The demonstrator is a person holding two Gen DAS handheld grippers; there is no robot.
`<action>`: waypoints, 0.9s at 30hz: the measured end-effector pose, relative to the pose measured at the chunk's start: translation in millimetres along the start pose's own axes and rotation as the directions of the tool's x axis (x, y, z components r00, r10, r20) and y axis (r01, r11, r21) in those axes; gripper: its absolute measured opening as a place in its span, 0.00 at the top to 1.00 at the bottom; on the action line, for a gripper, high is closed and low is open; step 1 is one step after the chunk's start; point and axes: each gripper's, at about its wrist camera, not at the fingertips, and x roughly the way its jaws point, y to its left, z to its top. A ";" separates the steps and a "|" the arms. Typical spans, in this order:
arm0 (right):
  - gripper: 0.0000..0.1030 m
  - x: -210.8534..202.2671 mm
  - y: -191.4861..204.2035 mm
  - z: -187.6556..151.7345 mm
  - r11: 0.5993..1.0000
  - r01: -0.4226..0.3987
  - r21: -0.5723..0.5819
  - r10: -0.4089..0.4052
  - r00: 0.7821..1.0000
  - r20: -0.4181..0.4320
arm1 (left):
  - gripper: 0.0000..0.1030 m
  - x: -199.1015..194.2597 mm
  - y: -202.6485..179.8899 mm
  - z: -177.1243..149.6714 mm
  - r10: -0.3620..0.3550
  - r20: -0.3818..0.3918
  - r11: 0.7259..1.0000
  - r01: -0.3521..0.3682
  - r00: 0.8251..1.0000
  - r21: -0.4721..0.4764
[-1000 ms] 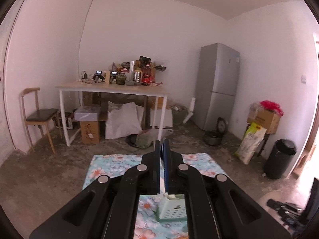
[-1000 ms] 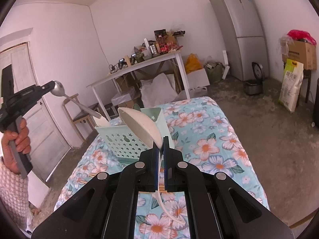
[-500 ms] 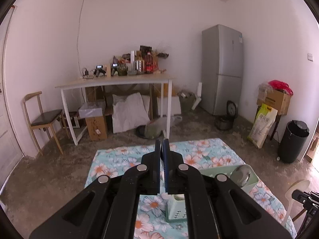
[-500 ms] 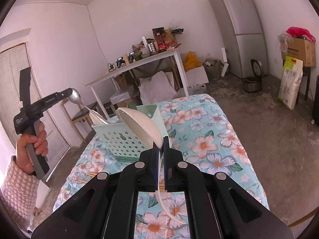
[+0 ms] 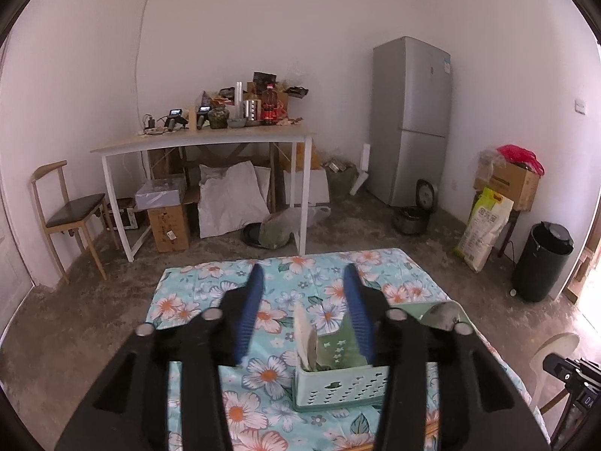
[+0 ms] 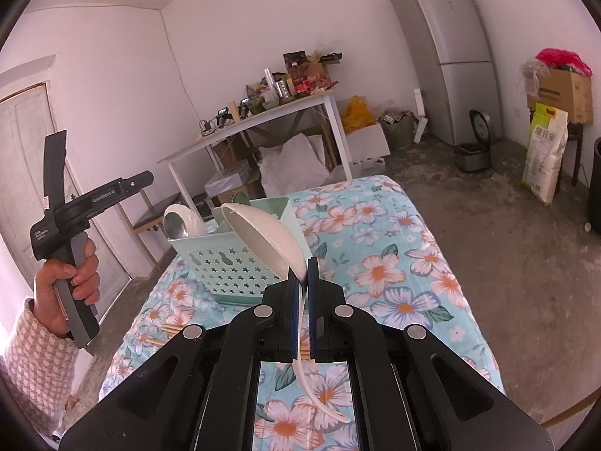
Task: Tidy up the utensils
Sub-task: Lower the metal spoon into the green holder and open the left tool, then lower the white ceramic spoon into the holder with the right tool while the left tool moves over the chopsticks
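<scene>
A mint green perforated basket stands on the floral tablecloth; it also shows in the left wrist view. My left gripper is open and empty, held above the basket, and appears from the side in the right wrist view. A white spoon and a metal spoon stand in the basket; spoons show in the left wrist view. My right gripper is shut on a white ladle, its bowl just in front of the basket.
Wooden chopsticks lie on the cloth left of my right gripper. Beyond the table are a cluttered white desk, a chair, a grey fridge, a black bin and boxes.
My left gripper has opened and let go of the metal spoon, which now stands in the basket. My right gripper still holds the ladle in about the same place.
</scene>
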 end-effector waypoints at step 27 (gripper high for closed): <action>0.98 13.7 21.8 87.5 0.985 -0.169 -0.039 0.172 0.975 0.138 | 0.11 -28.3 26.9 -93.0 -0.008 -0.210 0.998 -0.006 0.978 -0.068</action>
